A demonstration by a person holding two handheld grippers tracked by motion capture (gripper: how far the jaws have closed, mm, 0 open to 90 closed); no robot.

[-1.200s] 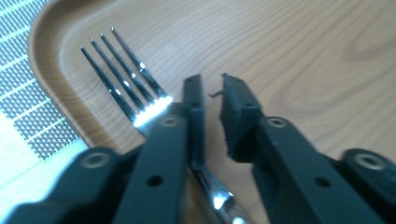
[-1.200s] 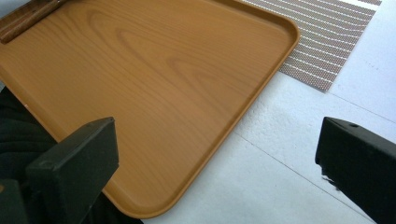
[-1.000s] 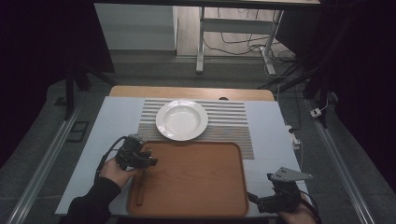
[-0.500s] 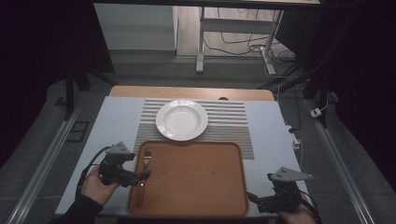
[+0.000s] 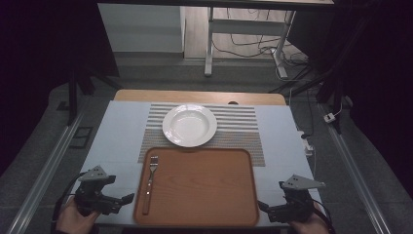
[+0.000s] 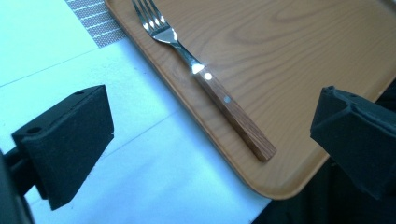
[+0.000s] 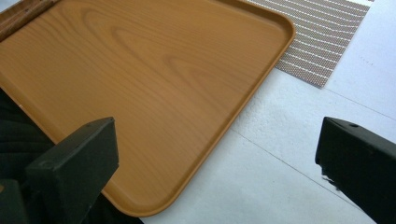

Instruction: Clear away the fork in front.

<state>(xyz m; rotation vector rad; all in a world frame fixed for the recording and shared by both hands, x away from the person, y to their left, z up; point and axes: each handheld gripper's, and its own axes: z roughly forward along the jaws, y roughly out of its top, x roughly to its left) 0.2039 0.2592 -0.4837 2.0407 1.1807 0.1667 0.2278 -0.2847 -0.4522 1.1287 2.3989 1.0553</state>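
Lying on the brown wooden tray (image 5: 204, 187), the wooden-handled steel fork (image 5: 149, 183) sits free; left gripper (image 5: 119, 200) just opened wide, empty; right gripper (image 5: 263, 207) wide open, empty.

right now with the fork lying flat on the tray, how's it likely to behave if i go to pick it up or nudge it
The fork looks stiff: metal tines, wooden handle. Lying flat on the smooth tray, it would probably slide rather than roll if nudged. Its low profile may make it awkward for the fingers to get under, and the polished neck could be slippery.
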